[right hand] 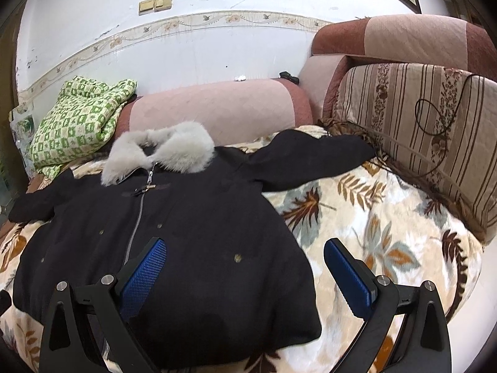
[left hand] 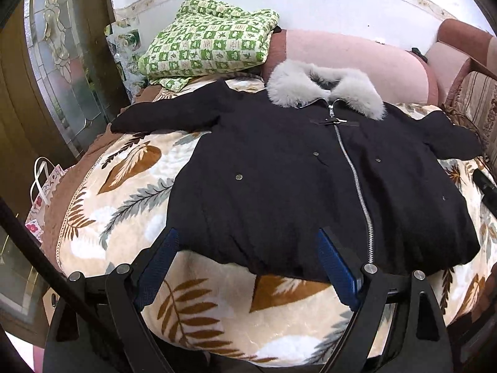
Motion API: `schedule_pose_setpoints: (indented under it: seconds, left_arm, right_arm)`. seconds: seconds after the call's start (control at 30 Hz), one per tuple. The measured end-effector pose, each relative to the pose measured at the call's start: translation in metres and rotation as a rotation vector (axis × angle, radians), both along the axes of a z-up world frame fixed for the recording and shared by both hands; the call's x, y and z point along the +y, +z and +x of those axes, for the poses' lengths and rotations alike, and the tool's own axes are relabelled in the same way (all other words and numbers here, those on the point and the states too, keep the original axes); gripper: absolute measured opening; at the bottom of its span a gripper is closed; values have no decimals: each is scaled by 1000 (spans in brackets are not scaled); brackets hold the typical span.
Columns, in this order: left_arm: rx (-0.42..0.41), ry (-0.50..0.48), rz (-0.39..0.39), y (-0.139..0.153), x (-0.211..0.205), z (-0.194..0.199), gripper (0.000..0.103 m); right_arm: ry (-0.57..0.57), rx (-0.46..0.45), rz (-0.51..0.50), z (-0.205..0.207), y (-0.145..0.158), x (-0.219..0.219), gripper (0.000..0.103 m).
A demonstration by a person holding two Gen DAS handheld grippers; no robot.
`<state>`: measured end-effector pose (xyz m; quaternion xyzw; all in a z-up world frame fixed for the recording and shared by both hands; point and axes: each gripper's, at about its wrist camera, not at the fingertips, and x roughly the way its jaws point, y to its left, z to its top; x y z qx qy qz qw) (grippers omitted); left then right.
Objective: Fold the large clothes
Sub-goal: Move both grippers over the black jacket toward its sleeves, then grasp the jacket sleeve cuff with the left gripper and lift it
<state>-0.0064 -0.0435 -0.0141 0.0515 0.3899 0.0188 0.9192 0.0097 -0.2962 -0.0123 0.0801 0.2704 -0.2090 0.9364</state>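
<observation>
The black zipped coat with grey fur collar lay flat in the frame's centre on the leaf-patterned blanket. Both left tongs and right tongs were open, empty; gripping the hem corners evenly would fold best.

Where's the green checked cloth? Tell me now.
The green checked cloth lies bunched at the far left in both views, against the wall, on the pink cushion's end, behind the black coat's fur collar.

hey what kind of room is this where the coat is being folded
Most likely a living room at home. The black coat lies on a leaf-print blanket spread over a pink sofa, with a striped cushion beside it and light switches on the white wall.
</observation>
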Motion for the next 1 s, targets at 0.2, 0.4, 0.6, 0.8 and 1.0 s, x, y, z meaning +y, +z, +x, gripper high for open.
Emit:
schedule_pose_setpoints:
  seconds: [0.2,0.4,0.6,0.8,1.0]
  left_arm:
    - [14,16,4,-5,8,20,89]
    - [49,67,-24,-15,33,44,89]
    - [53,155,0,-19,72,74,89]
    - [54,235,13,-20,121,116,89]
    - [25,296,-38,-14,196,178,87]
  right_arm:
    - [4,-6,-17,17,6,-3,102]
    - [25,13,-69,40,-1,8,102]
    - [69,71,-94,61,-26,21,102]
    - [102,116,-124,71,-46,26,102]
    - [115,154,-112,78,-59,27,102]
